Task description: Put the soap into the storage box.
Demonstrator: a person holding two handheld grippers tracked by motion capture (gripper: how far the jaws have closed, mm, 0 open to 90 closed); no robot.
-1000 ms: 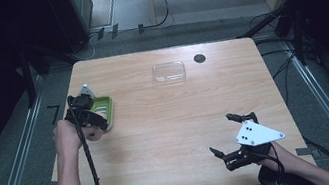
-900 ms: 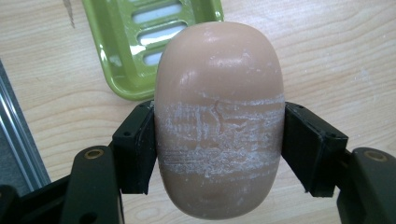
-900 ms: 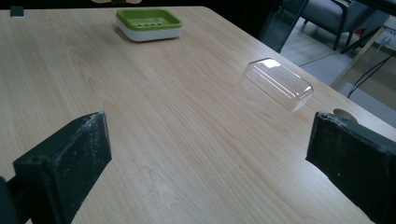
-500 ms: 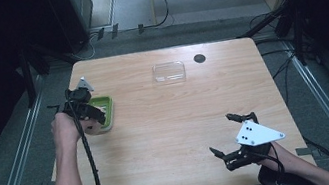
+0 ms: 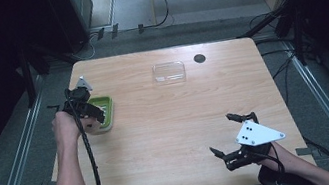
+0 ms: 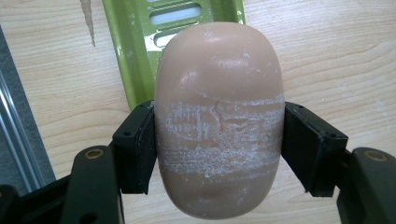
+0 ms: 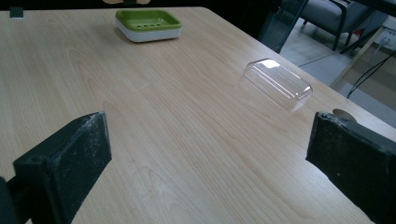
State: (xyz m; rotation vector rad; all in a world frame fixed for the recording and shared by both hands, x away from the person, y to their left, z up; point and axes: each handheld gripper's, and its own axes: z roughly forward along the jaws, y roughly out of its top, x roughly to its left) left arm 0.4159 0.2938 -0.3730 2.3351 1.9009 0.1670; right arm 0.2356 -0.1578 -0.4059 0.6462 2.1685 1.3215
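The left gripper [image 6: 219, 140] squeezed a tan soap bar [image 6: 219, 116] just above the green soap dish [image 5: 103, 112]. It likely needed a slow, level drop into the dish. The right gripper [image 5: 233, 134] waited with jaws wide apart, near the table [image 5: 167, 122] edge.

Wooden table [image 5: 167, 122] bears soap dish [image 5: 106, 111], clear lid [image 5: 169, 72].

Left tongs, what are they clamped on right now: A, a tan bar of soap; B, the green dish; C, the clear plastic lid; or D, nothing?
A: in the left gripper view both jaws of the left tongs press the sides of the tan soap bar.
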